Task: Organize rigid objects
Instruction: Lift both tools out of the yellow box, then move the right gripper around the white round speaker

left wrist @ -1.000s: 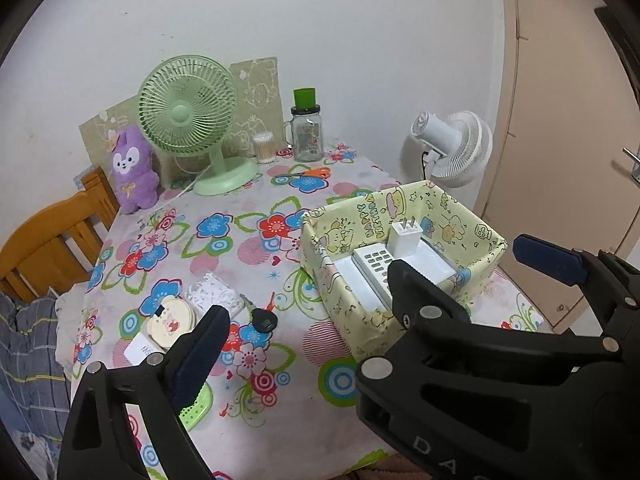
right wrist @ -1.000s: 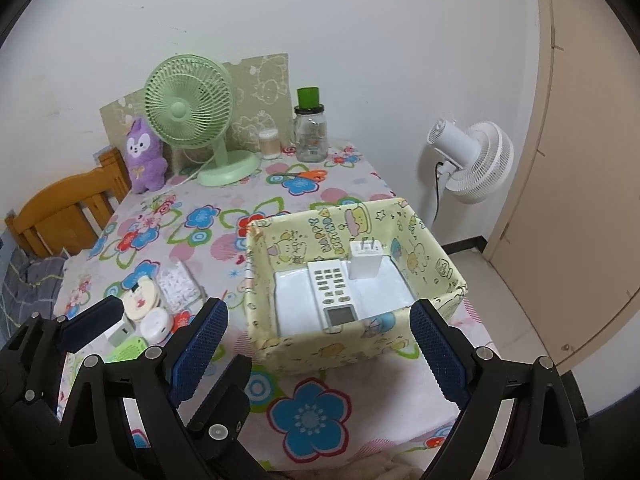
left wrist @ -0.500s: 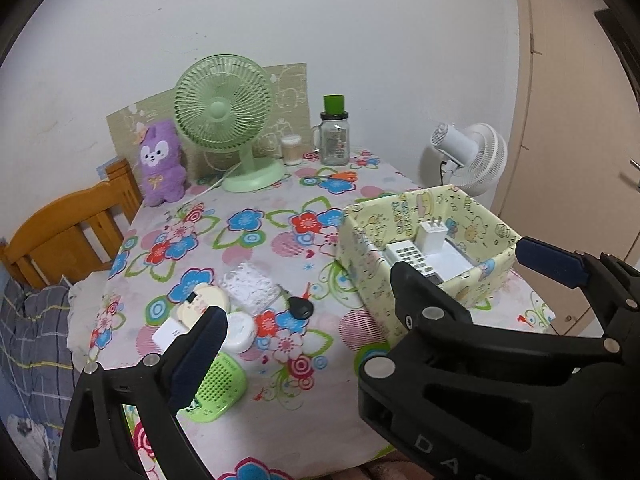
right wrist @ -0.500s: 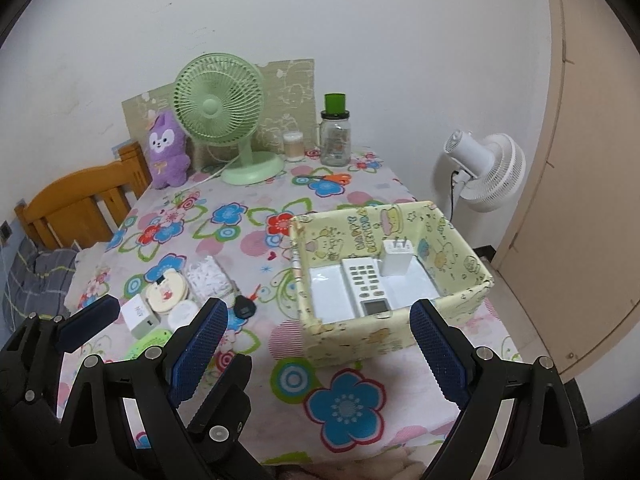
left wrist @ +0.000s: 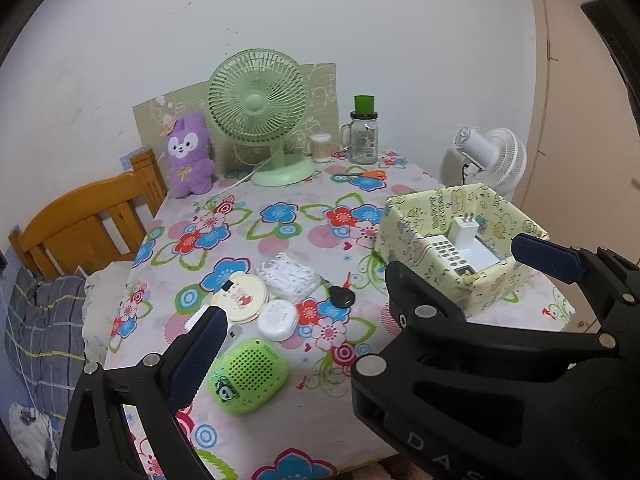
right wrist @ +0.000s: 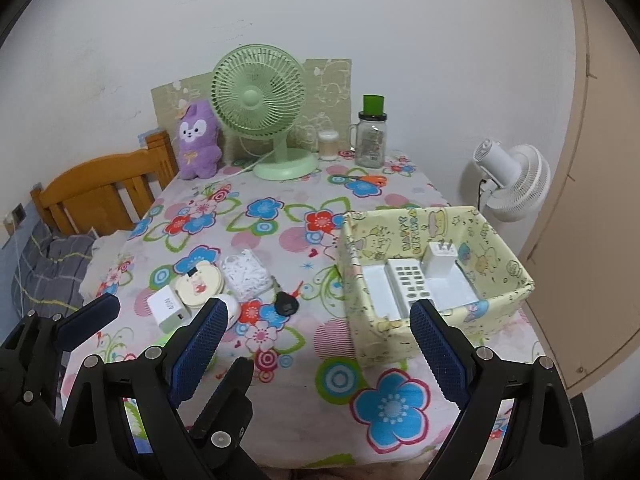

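Fingers [right wrist: 196,356] apart; yellow box [right wrist: 516,276] reads "HAPPY BIRTHDAY"

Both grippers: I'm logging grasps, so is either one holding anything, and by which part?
Nothing is held. The left gripper and right gripper are both open and empty above the table.

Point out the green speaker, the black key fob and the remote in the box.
green speaker [left wrist: 249,376], left wrist view, middle of its perforated grille.
black key fob [right wrist: 287,303], right wrist view, centre of its black body.
remote [right wrist: 409,279], right wrist view, on its button pad.
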A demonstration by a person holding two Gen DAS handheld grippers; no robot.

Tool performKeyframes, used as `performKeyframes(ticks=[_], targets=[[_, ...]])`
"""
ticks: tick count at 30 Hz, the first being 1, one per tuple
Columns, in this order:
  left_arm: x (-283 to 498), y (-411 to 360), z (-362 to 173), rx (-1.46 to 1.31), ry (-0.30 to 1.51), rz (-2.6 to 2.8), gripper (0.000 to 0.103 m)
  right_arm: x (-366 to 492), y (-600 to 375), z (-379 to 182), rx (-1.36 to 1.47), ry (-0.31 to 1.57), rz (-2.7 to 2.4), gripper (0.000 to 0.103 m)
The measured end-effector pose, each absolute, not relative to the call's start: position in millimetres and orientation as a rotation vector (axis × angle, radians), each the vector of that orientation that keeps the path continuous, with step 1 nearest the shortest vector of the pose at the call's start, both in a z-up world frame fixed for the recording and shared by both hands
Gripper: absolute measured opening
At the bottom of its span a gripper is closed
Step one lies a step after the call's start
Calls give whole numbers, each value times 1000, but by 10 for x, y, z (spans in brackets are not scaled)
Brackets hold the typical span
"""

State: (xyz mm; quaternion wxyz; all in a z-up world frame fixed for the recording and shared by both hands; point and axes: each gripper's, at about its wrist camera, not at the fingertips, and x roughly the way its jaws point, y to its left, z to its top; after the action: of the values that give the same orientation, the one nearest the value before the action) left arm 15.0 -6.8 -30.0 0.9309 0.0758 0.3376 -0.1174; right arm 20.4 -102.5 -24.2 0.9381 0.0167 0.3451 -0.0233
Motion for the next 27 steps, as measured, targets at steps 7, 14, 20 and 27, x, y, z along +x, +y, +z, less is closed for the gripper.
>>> performKeyframes(ticks=[7,14,20,27], targets=[[213,66,-368,133,710,-228,99,262,-890,-302,13,697,-34,94],[321,212,-483,111,730,-204,99,385,-741,-393,-23,692,-16,94],[416,327,-582,110,744,-182,99,510,-622,-497,-34,700,14,94],[538,485,-719,89,761,-142,99,663,-485,-653,-44,717,61,94]])
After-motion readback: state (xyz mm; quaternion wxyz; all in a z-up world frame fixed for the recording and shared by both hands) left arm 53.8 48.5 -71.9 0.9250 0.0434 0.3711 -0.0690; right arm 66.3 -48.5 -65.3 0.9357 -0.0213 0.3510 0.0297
